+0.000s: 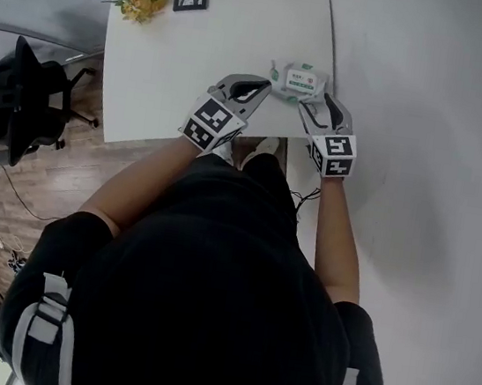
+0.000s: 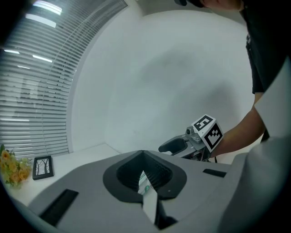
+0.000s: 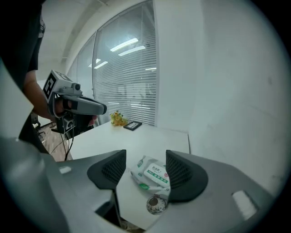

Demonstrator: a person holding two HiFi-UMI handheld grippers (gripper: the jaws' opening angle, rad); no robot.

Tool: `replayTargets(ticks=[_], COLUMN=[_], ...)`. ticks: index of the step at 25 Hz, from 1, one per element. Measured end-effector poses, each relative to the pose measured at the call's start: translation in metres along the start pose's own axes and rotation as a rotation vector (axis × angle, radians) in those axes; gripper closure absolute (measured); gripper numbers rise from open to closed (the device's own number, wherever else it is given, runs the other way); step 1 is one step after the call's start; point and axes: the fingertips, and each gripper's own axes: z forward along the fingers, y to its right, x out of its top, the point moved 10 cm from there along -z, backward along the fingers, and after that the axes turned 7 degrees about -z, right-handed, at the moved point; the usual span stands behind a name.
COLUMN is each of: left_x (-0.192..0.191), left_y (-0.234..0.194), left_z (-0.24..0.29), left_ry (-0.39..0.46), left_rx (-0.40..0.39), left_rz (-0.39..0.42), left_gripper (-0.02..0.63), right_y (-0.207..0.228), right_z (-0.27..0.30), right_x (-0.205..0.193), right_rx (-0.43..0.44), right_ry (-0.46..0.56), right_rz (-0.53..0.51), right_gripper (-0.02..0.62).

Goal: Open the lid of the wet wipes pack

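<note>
1. My right gripper is released, jaws wide. The wet wipes pack lies just ahead between them, untouched.
2. My left gripper is clenched on nothing, with the pack just past its tips.
3. My plan is to pin the pack with the left and hook the lid by its edge with the right.
</note>
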Motion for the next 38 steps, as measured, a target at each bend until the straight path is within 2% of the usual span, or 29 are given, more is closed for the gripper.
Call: replayTargets(ticks=[5,9,15,26,38], left_x=[-0.007,-0.015,-0.032,-0.067,-0.104], left_y=[-0.014,-0.023,-0.033,-0.034,-0.048], left_z=[0.019,0.037,0.063,0.127,0.161], left_ry=[-0.055,-0.08,-0.125,-0.256,-0.382], left_rx=[0.029,0.051,0.096,0.15,0.176], left_rz=[-0.049,-0.12,-0.19,-0.232,-0.289], left_gripper=[0.604,0.604,0.606,0.604,0.604], right_y=[0.02,0.029,0.034,0.046,0.045], right_z=[0.039,0.062,0.088,0.111,0.131], right_x=[-0.014,-0.024,-0.032,-0.052,-0.062], right_rx=[0.082,0.137,0.192,0.274,0.311], right_ry=[-0.103,-0.184,-0.25,-0.406,-0.492], right_rz=[-0.036,-0.096,-0.183,-0.425,-0.497], right_gripper=[0.31,0.31,0.31,0.321,0.321])
